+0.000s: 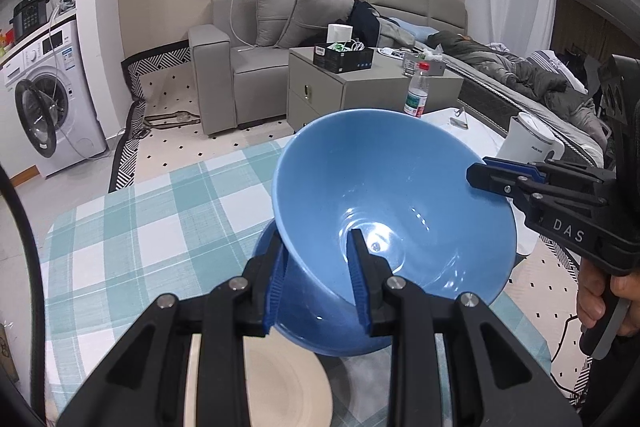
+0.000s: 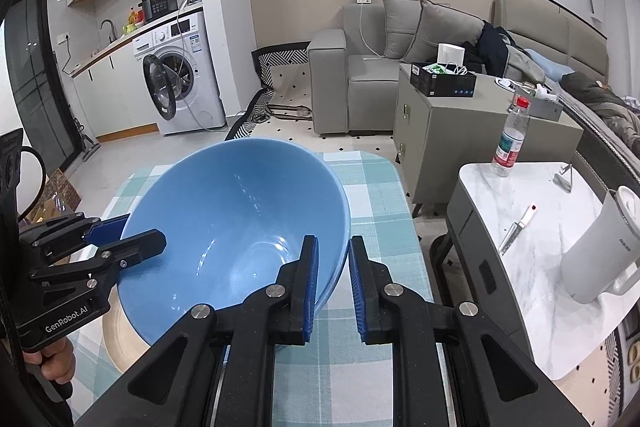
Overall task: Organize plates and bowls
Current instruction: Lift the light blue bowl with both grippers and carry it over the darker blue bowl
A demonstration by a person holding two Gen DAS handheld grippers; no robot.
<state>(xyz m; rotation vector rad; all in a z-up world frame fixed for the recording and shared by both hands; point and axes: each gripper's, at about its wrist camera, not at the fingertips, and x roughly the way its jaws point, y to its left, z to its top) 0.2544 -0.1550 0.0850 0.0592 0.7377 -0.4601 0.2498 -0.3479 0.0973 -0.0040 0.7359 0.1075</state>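
Checked tablecloth (image 1: 132, 227), sofa (image 1: 248, 39) far behind.
Both grippers, left (image 1: 320, 291) and right (image 2: 334, 291), clamp the blue bowl (image 1: 384, 195), rim pinched, above a cream plate (image 1: 288, 387).

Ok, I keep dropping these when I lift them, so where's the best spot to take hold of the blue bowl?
Its rim wall, one finger inside and one outside, coming over the edge from opposite sides. The blue bowl flares wide with thin walls, likely too broad to span. The left gripper and right gripper each pinch it that way.
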